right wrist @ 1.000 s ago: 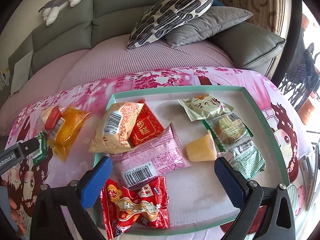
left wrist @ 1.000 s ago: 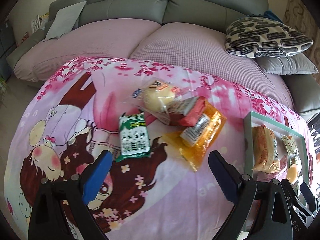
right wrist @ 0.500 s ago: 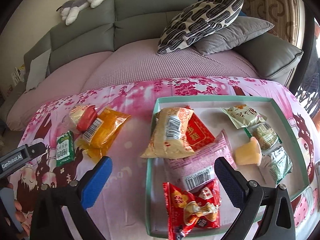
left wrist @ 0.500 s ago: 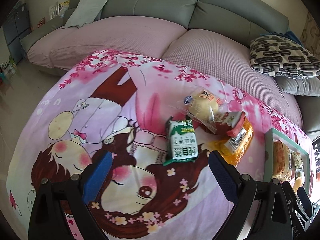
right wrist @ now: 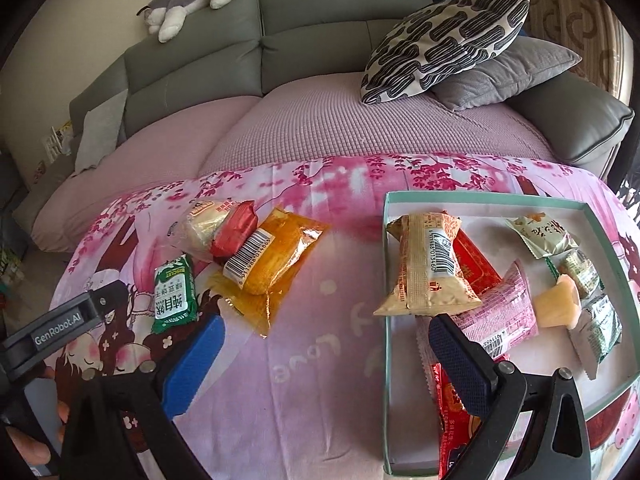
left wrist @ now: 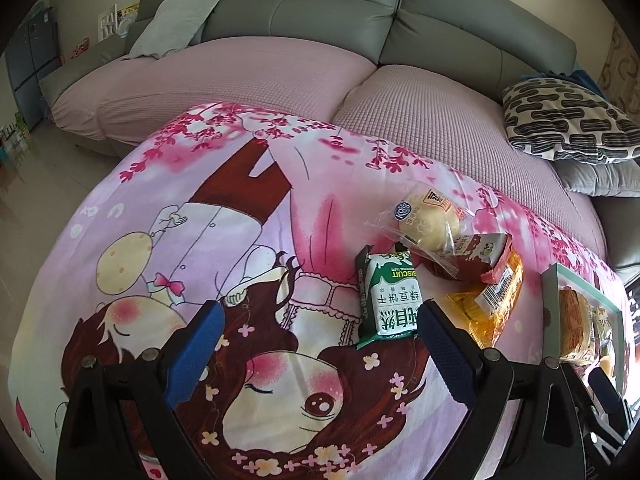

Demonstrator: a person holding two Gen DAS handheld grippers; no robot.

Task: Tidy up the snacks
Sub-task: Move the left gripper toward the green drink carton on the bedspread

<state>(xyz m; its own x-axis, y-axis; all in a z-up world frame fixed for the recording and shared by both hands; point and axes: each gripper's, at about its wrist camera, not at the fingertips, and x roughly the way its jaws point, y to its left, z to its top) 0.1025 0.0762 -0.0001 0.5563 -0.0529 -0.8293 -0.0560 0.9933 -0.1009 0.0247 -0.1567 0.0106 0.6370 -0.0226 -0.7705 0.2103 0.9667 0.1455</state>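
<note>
Tray [left wrist: 549,312] cut off; red packet [right wrist: 454,412] behind right gripper [right wrist: 326,354].

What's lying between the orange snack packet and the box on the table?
Nothing: in the right wrist view, only bare pink tablecloth separates the orange packet from the box.
</note>
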